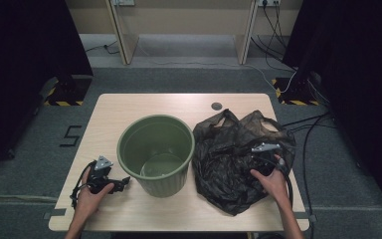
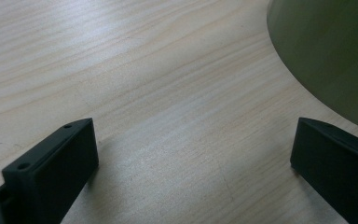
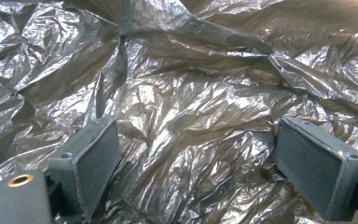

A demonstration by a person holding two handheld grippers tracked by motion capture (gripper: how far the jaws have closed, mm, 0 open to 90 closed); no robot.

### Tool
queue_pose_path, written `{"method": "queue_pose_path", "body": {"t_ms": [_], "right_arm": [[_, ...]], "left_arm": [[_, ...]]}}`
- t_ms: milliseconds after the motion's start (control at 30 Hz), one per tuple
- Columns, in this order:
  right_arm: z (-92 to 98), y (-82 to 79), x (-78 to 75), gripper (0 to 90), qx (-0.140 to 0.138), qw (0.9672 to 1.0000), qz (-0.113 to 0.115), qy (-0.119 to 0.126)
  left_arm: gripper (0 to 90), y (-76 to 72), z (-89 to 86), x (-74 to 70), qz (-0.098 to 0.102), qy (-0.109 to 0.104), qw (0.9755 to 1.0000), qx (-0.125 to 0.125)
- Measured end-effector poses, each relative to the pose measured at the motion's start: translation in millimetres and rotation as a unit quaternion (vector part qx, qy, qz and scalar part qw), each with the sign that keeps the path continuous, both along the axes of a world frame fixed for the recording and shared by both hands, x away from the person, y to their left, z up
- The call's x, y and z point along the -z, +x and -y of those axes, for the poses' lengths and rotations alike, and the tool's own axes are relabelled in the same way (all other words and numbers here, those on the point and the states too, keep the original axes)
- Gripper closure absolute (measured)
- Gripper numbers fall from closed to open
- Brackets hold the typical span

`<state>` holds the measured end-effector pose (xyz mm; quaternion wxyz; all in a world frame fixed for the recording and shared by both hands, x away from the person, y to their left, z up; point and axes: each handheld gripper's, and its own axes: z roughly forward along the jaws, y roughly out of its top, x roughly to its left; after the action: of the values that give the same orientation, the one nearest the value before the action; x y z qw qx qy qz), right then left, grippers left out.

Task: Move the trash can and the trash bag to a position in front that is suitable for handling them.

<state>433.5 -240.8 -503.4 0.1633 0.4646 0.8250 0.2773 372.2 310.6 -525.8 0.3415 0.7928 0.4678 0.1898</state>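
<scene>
The right gripper (image 3: 193, 182), jaws spread, is hovering over the crinkled bag (image 1: 238, 154); thin film risks slipping or tearing; the left gripper (image 2: 193, 172) is idling spread beside the bin (image 1: 155, 152).

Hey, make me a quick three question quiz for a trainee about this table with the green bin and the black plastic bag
1. True or false: the green bin stands upright and looks empty.
2. Which gripper has its open jaws over the black plastic bag? A) the left gripper B) the right gripper C) both
3. Fill in: between the left gripper's jaws lies only bare ____ of the table.

Key:
1. True; it is upright and open at the top, and its inside looks bare.
2. B; its jaws stand wide apart above the crinkled plastic, gripping nothing.
3. Wood; the bin's wall is off to one side.
</scene>
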Motion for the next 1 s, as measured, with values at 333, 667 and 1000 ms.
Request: {"method": "queue_pose_path", "body": {"t_ms": [333, 667, 1000], "right_arm": [[6.5, 16.9, -9.7, 19.2, 0.006, 0.9998, 0.013, -0.011], [-34.9, -46.0, -23.8, 15.4, -0.009, 0.9988, 0.043, 0.019], [-15.7, -23.5, 2.3, 15.6, -0.036, 0.9992, 0.016, 0.006]], "left_arm": [[0.0, 0.0, 0.0, 0.0, 0.000, 0.000, 1.0000, 0.000], [0.0, 0.0, 0.0, 0.0, 0.000, 0.000, 1.0000, 0.000], [0.0, 0.0, 0.0, 0.0, 0.000, 0.000, 1.0000, 0.000]]}}
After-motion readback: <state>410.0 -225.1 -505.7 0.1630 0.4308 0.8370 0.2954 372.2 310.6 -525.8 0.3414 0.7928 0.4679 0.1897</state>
